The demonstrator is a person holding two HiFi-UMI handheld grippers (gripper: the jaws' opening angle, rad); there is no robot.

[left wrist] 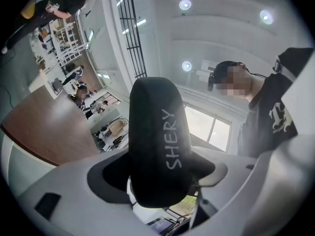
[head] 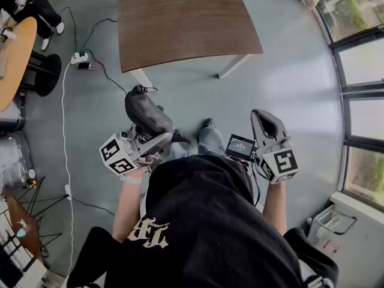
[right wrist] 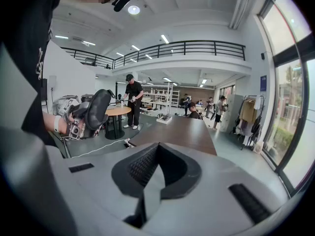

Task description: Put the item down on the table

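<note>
The item is a black, elongated soft case (head: 144,110) with white lettering; it fills the middle of the left gripper view (left wrist: 160,141). My left gripper (head: 151,138) is shut on its lower end and holds it up in front of my body, above the floor. From the right gripper view the case (right wrist: 97,108) shows at the left in that gripper. My right gripper (head: 265,120) is held at the right, jaws together with nothing between them (right wrist: 153,167). The brown table (head: 180,17) stands ahead, apart from both grippers.
A power strip (head: 79,57) with cables lies on the grey floor left of the table. A round wooden table (head: 15,47) with a black base stands far left, a person beside it. Windows (head: 360,65) line the right side. A small screen (head: 240,146) sits by my right gripper.
</note>
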